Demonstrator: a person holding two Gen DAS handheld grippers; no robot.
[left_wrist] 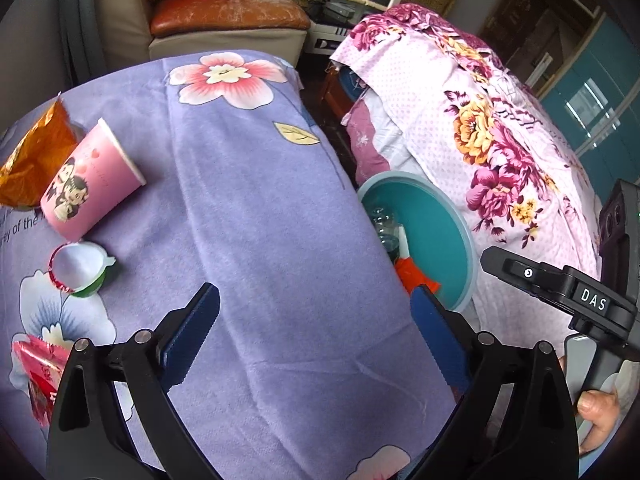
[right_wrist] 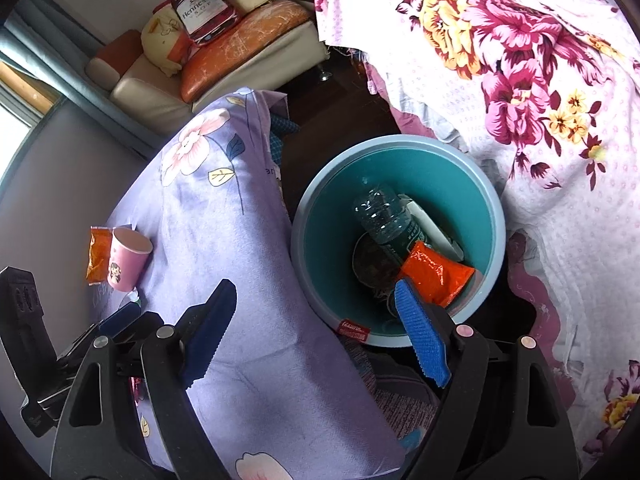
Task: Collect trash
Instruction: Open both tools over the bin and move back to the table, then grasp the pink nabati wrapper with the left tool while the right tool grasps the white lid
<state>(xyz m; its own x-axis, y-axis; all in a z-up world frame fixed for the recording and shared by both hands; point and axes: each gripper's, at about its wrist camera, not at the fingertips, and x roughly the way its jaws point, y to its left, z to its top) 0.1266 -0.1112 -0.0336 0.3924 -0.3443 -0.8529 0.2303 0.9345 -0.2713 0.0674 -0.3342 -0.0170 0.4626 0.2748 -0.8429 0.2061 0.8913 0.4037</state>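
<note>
We see a counter (left_wrist: 260, 200) under a lilac flowered cloth, and beside it a bed (right_wrist: 540, 100) draped in a pink flowered sheet. Between the two, lower down, stands a teal bin (right_wrist: 448, 184) with a pale blue rim.

In the bin lie a clear plastic bottle (right_wrist: 382, 212), a white carton (right_wrist: 432, 228) tilted beside it, and an orange packet (right_wrist: 434, 276) resting against the bottle's lower end. Something dark sits under them, which we cannot make out. A red label (right_wrist: 354, 327) is stuck on the rim's near side.

On the counter's left part, well apart from the bin, a pink cup (left_wrist: 92, 178) lies on its side, its open mouth toward the far right. A crumpled orange wrapper (left_wrist: 34, 160) touches it from behind. Just in front of the cup a small white tub (left_wrist: 82, 266) with a green base lies tipped, its mouth toward us. Nearer still, at the edge of the left view, is a red wrapper (left_wrist: 38, 372).

Our left tool (left_wrist: 316, 332) hangs over bare cloth, its blue pads spread wide and holding nothing. Our right tool (right_wrist: 316, 344) sits over the counter's edge and the bin's near rim, likewise spread wide and holding nothing.
</note>
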